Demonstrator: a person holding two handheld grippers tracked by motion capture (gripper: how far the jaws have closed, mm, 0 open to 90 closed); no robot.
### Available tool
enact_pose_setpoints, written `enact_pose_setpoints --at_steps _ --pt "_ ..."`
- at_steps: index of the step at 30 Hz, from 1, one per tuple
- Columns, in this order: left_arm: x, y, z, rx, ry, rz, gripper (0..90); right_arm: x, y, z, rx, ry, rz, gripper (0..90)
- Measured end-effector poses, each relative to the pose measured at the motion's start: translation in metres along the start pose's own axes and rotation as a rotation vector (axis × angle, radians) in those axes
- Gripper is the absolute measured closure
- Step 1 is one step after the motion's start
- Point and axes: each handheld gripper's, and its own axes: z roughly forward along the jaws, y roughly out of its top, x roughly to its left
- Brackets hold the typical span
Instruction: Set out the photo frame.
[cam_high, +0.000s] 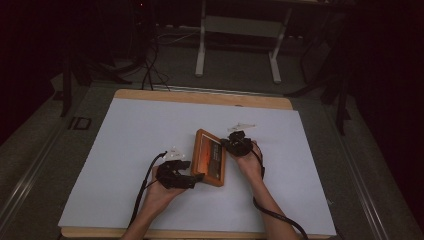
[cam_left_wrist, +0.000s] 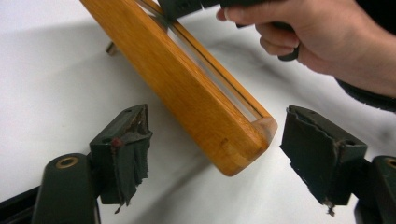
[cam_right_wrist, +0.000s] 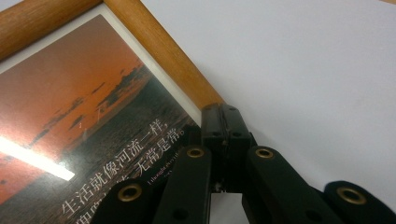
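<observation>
My left gripper (cam_high: 197, 178) stood wide, its jaws spread either side of the near corner of the frame (cam_high: 210, 157), with clear gaps on both sides and neither pad (cam_left_wrist: 310, 154) touching wood; in the left gripper view that rounded corner (cam_left_wrist: 243, 149) hung just above the sheet, the frame tilted with a small metal foot (cam_left_wrist: 110, 48) under its far part. My right gripper (cam_high: 231, 145) was pressed together on the frame's right edge, the two jaws meeting over the wooden rail where it bordered the picture (cam_right_wrist: 84, 130), a sunset scene with lines of pale script. My right hand (cam_left_wrist: 317, 32) showed beyond the frame in the left gripper view, wrapped on its handle. The frame lay near the middle of the white sheet (cam_high: 130, 145), slightly right of centre, long side running away from me. Bare sheet lay open to the left, right and far side of it, with room to shift either way; the sheet's near edge sat close behind my wrists. Under the sheet a wooden table (cam_high: 200, 96) showed as a strip along the far edge. Past that was grey floor, a white stand (cam_high: 202, 45) and dark cables (cam_high: 147, 65). The room's sides were too dark to make out, the script too small to read, and a white glare streak (cam_right_wrist: 32, 158) crossed the picture.
</observation>
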Motion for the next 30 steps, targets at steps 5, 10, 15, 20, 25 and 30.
enact_pose_setpoints --at_steps 5,10,15,20,25,30 --pt "-0.001 0.001 0.01 0.015 -0.008 -0.028 27.3 0.0 0.0 0.0 0.001 0.002 0.001 90.0" --pt "-0.007 0.008 0.02 0.042 0.007 -0.025 30.0 0.0 0.0 0.0 0.005 0.001 -0.001 90.0" --pt "-0.009 0.012 0.026 0.067 0.016 -0.038 30.3 -0.001 0.001 0.0 0.007 0.003 -0.007 90.0" --pt "-0.005 0.013 0.027 0.064 0.012 -0.078 35.6 -0.002 0.001 0.001 0.004 0.008 0.007 90.0" --pt "-0.004 0.014 0.026 0.061 -0.008 -0.107 41.5 -0.003 0.001 0.0 0.002 0.009 0.011 90.0" --pt "-0.011 0.02 0.027 0.059 -0.001 -0.077 45.1 -0.008 0.0 -0.003 0.007 0.013 0.011 90.0"
